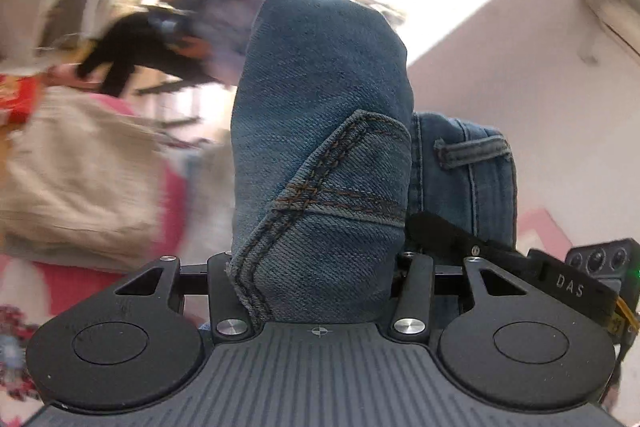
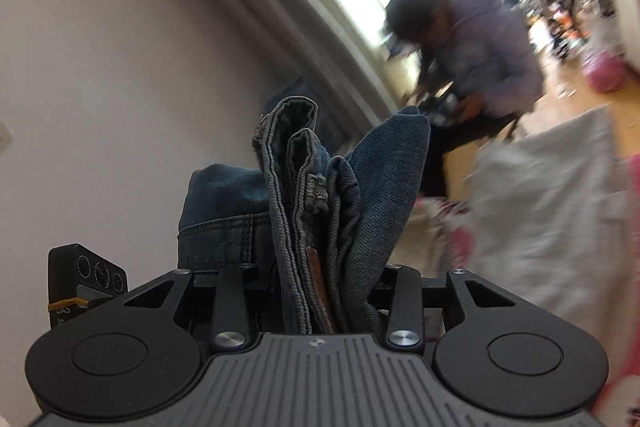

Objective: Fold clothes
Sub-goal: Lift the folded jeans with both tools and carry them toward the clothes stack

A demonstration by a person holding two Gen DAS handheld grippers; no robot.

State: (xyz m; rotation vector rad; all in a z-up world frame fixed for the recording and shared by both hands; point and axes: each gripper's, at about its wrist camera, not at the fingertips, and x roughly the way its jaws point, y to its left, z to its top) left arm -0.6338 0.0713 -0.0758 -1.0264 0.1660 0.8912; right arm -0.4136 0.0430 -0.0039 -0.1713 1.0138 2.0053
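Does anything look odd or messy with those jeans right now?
Yes. The jeans are bunched into thick wads, not flat: the left gripper and right gripper each clamp several crumpled layers.

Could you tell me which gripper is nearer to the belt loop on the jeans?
Left, probably. The belt loop shows only in the left wrist view, just right of the denim bunched in the left gripper. The right gripper clamps other folds of the jeans; no loop shows there.
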